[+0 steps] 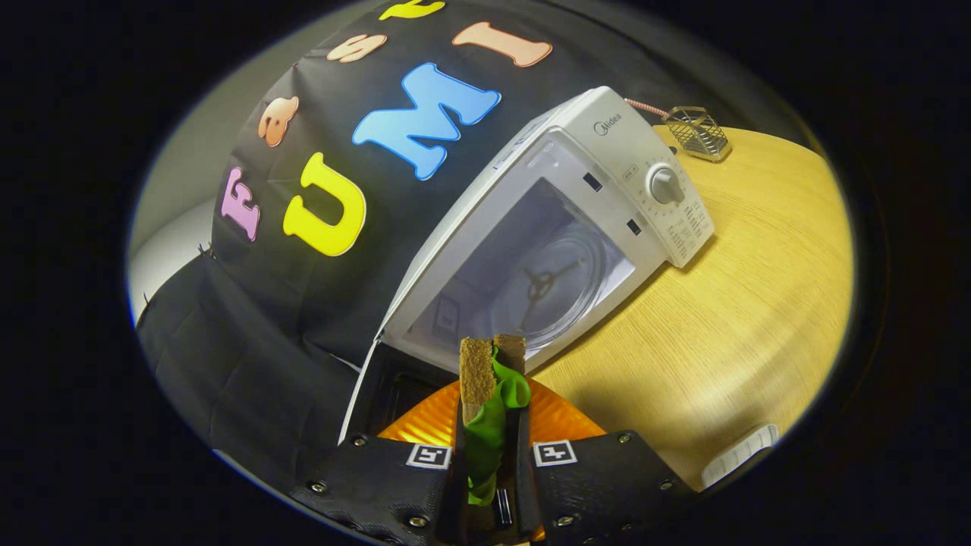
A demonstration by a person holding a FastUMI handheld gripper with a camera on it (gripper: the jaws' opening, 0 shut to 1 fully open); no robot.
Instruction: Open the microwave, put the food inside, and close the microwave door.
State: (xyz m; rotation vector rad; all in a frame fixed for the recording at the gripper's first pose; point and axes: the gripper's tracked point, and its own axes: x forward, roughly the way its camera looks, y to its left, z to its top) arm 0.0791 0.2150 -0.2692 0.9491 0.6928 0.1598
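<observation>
My gripper (pixel 491 418) is shut on the food (pixel 478 371), a toy sandwich of two brown bread slices with a green leaf hanging between them. It stands upright between my fingers. Just beyond it is the white microwave (pixel 607 144), standing on the wooden table (pixel 743 303). Its door (pixel 362 394) is swung open to the left, so I see it edge-on with its dark window beside my left finger. The cavity is lit and bare, with a glass turntable (pixel 557 284) on its floor. The sandwich is level with the cavity's front lip, slightly in front of the opening.
A control dial (pixel 666 184) sits on the microwave's right panel. A wire metal basket (pixel 699 133) stands behind the microwave at the table's far side. A white object (pixel 740 455) lies near the table's edge to my right. An orange ribbed surface (pixel 425 425) lies under my fingers.
</observation>
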